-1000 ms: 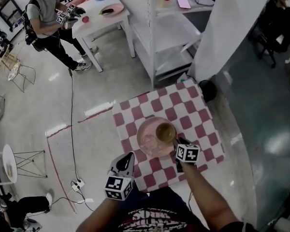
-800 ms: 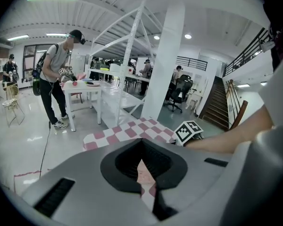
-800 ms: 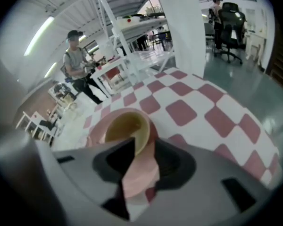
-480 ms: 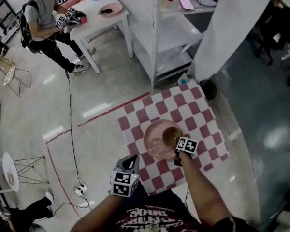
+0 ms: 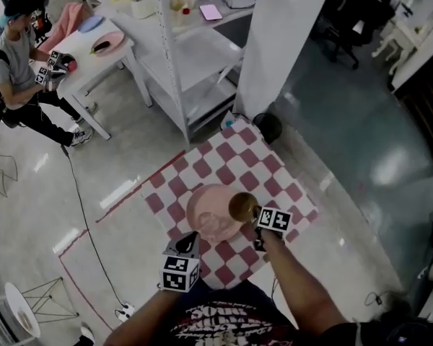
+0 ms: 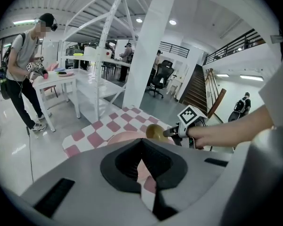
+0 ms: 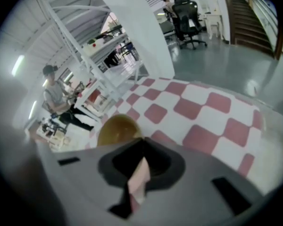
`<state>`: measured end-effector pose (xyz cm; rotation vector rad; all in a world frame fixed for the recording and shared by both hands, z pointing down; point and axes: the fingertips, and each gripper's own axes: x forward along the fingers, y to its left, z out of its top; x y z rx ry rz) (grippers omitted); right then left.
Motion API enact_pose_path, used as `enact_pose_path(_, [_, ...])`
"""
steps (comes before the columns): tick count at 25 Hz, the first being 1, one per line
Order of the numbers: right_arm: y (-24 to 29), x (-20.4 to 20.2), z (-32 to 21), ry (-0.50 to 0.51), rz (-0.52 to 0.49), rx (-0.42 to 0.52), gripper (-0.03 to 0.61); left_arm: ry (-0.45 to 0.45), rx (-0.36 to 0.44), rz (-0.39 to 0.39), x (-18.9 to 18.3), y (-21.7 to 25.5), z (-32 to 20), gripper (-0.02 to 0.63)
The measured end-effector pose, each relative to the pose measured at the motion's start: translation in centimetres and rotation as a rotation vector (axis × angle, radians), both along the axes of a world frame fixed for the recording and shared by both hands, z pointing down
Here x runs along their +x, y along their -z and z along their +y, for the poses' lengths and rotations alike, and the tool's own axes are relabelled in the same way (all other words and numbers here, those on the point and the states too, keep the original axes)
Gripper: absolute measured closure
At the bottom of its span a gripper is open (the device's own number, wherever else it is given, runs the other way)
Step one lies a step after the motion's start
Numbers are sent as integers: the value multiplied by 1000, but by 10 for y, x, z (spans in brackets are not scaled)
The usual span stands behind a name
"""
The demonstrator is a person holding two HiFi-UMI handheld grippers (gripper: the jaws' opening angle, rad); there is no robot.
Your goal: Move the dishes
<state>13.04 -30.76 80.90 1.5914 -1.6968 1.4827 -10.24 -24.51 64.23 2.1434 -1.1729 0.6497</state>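
Right claw (image 5: 257, 212) clenched on the golden bowl (image 5: 242, 206) rim over the pink plate (image 5: 208, 218); left claw (image 5: 190, 239) closed, empty.
Head view: bowl at the plate's 3 o'clock edge, plate mid checkered worktop (image 5: 270, 170); cannot tell if the bowl is lifted or touching the plate. Right gripper view: bowl at 11 o'clock of the pinched jaws, rim running in behind them. Left claw hovers at the plate's 7 o'clock, just beside its rim, jaws together on nothing. Handling guess: bowl small, rigid, light, probably glossy, so a one-sided rim pinch may let it swing or slip; keep it level. Plate wide, shallow, stiff, likely breakable; take it at the near rim, 6 o'clock, one jaw under the lip.
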Motion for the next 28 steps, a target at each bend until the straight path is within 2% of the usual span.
enact_pose_path(3, [-2,52,20,-105,15,-19,535,-16,-6,15,18,3,-4,586])
enact_pose_path(7, [-16,123,41,-243,28,-58,535,-22,-13,-13,31,3,2,586])
enact_pose_path(12, [-39,180,51,-336,32,-83,535,20,-25,-57,27,9,15,586])
enact_pose_path(21, [-72,209,29,-352,-22,-112,534,143,-29,-138,3,12,38,586])
enact_pose_path(25, [-78,209,24,-234,52,-105,532,162,-23,-139,4,12,46,586])
enact_pose_path(26, [-75,208,24,-206,77,-100,519,163,-22,-138,4,12,46,586])
enact_pose_path(27, [-71,208,25,-187,96,-97,460,163,-21,-135,5,12,46,586])
enact_pose_path(28, [-66,207,26,-175,109,-92,436,161,-19,-132,6,12,45,586])
